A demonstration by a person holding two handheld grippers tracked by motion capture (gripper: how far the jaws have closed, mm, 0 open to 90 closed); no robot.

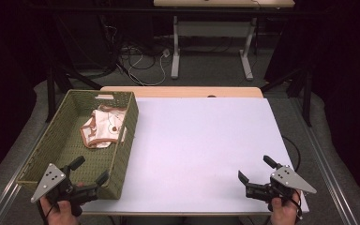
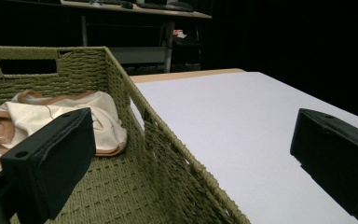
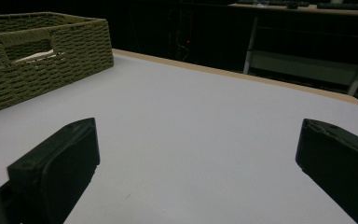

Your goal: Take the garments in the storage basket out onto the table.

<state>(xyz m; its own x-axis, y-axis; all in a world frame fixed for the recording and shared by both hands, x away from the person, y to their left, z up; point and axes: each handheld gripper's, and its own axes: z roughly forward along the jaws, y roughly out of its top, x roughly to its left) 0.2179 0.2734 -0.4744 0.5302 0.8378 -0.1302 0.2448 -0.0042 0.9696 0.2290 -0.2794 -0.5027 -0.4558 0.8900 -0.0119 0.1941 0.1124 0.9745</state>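
Nearest, the left gripper (image 1: 92, 170) hangs with jaws spread wide and nothing in them, straddling the near right wall of the green woven basket (image 1: 124, 140). The right gripper (image 1: 258, 169), also spread and bare, sits over the white table (image 1: 201, 140). Farther back in the basket lies a crumpled cream cloth (image 1: 104, 129).

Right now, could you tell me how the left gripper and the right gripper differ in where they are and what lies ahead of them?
The left gripper hangs over the near right corner of the green basket; the right gripper hangs over the bare white table. The left gripper faces the cream cloth in the basket; the right gripper faces open tabletop. Both stand open and hold nothing.
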